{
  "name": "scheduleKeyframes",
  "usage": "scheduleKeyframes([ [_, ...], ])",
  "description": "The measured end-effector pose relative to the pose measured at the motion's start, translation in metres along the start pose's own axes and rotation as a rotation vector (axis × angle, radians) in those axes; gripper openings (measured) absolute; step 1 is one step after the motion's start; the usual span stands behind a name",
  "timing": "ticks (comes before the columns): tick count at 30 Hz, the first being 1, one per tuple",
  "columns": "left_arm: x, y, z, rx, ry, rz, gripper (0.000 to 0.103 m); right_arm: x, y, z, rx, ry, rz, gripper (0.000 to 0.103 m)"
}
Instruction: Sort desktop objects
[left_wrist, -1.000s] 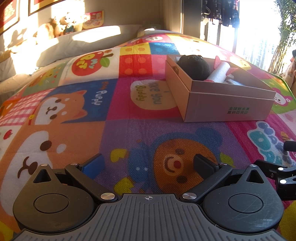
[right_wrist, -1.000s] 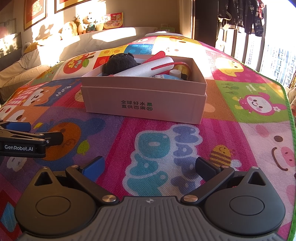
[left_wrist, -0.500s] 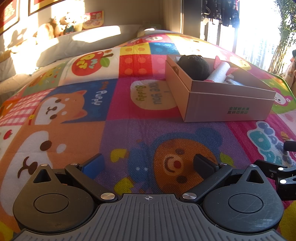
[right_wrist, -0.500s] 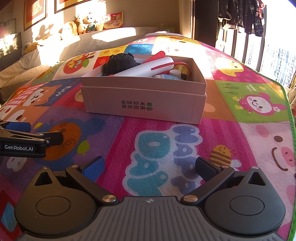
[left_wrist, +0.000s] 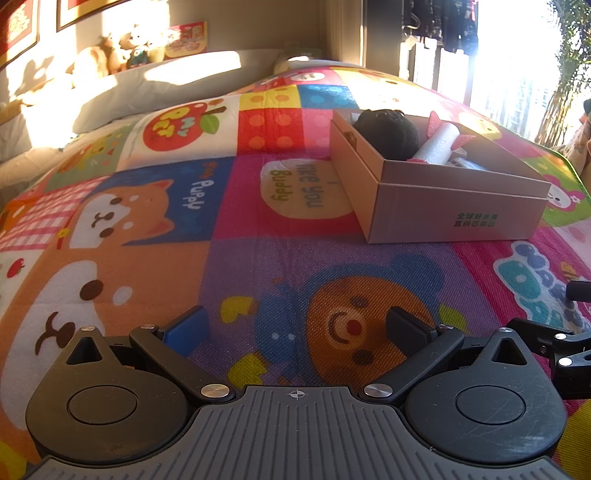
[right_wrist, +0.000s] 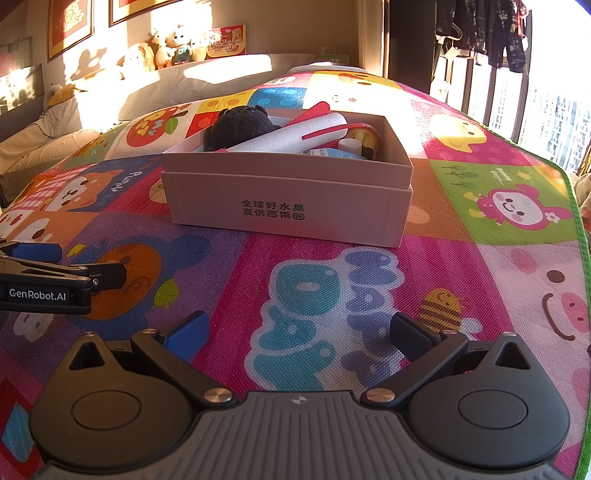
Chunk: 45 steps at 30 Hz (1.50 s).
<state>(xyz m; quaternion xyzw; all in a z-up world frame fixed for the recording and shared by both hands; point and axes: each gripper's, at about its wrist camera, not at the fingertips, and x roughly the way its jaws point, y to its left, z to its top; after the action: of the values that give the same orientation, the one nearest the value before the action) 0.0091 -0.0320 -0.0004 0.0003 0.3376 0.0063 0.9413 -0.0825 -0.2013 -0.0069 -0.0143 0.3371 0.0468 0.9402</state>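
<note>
A pink cardboard box (left_wrist: 454, 218) (right_wrist: 288, 206) with green print stands on a colourful cartoon play mat (left_wrist: 258, 258) (right_wrist: 480, 221). Inside it lie a black plush toy (left_wrist: 386, 127) (right_wrist: 240, 123), a white foam roll (left_wrist: 437, 144) (right_wrist: 291, 136) with red felt, and small bottles (right_wrist: 351, 146). My left gripper (left_wrist: 297, 328) hovers low over the mat, open and empty, with the box ahead to the right. My right gripper (right_wrist: 299, 332) is also open and empty, the box straight ahead. Each gripper shows at the edge of the other's view.
The mat covers a bed. Pillows (left_wrist: 155, 88) and plush toys (right_wrist: 173, 48) line the headboard at the back left. Windows and hanging clothes (right_wrist: 480, 29) are at the right. The mat's green edge (right_wrist: 576, 206) drops off at the right.
</note>
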Motion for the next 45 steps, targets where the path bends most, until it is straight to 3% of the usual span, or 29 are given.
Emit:
scheduleKeyframes([
  [34, 0.000, -0.001, -0.001, 0.011, -0.001, 0.004, 0.103, 0.000, -0.001, 0.000, 0.001, 0.000, 0.001, 0.103],
  [38, -0.006, 0.001, -0.001, 0.019, 0.037, -0.030, 0.103, 0.000, 0.001, 0.000, -0.002, 0.000, -0.001, 0.103],
  [45, -0.018, -0.003, -0.007, -0.004, 0.068, -0.003, 0.103, 0.000, 0.000, 0.000, -0.001, 0.000, -0.001, 0.103],
])
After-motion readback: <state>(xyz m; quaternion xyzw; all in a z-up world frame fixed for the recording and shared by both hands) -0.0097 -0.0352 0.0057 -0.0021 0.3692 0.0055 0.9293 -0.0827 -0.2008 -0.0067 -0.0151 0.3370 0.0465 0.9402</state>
